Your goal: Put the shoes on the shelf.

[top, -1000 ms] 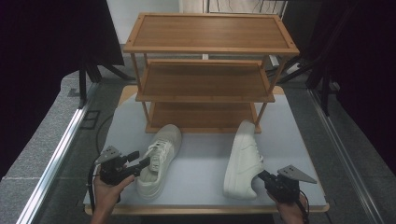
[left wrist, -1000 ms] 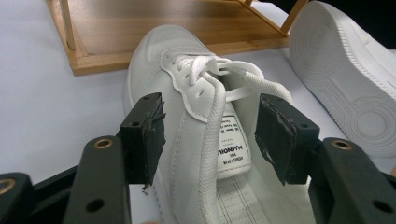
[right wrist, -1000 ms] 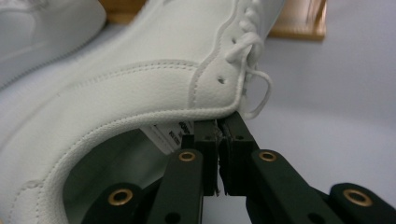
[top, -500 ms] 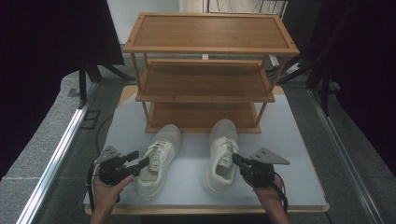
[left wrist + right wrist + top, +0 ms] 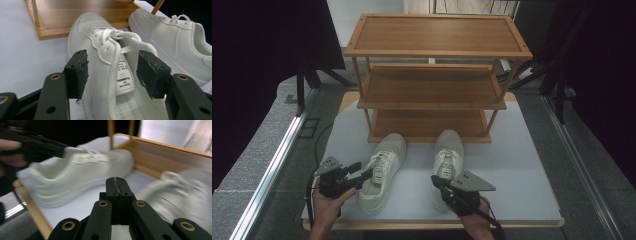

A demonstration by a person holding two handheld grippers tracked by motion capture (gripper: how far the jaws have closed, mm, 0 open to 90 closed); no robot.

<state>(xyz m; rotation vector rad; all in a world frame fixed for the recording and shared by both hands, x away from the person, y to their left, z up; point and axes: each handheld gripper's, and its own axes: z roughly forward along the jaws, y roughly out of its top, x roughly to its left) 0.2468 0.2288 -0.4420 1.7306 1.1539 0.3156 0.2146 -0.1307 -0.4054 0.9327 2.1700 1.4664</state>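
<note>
The person is arranging a pair of white sneakers in front of a wooden shoe rack (image 5: 432, 50) on the pale worktop (image 5: 522, 170).

The left gripper (image 5: 368, 175) is sitting at the left shoe (image 5: 384, 167). From the left gripper view its jaws are standing wide open, one pad on the outer side of the upper, the other over the inner collar, with the tongue and laces between them. Neither pad is pressing yet, so nothing is being held there.

The right gripper (image 5: 435, 181) is hovering at the heel end of the right shoe (image 5: 448, 155). Its jaws are fully closed on nothing, the two pads touching each other in the right gripper view, which is blurring. It looks to be nudging rather than grasping.

Both shoes are lying toe-first toward the rack's bottom shelf (image 5: 427, 122), side by side, near each other but apart, toes just short of the shelf edge.

Doing this step well, as I judge it:
- The left jaws should be closing on the collar wall, not on the loose lace (image 5: 112, 62), which would slip.
- Keep the grip low on the side so the shoe is lifting level, sole down.
- The right jaws need opening before any grasp; if pushing, press on the heel centre so the shoe is not swinging sideways.
- Mind the rack posts when sliding the toes in.
</note>
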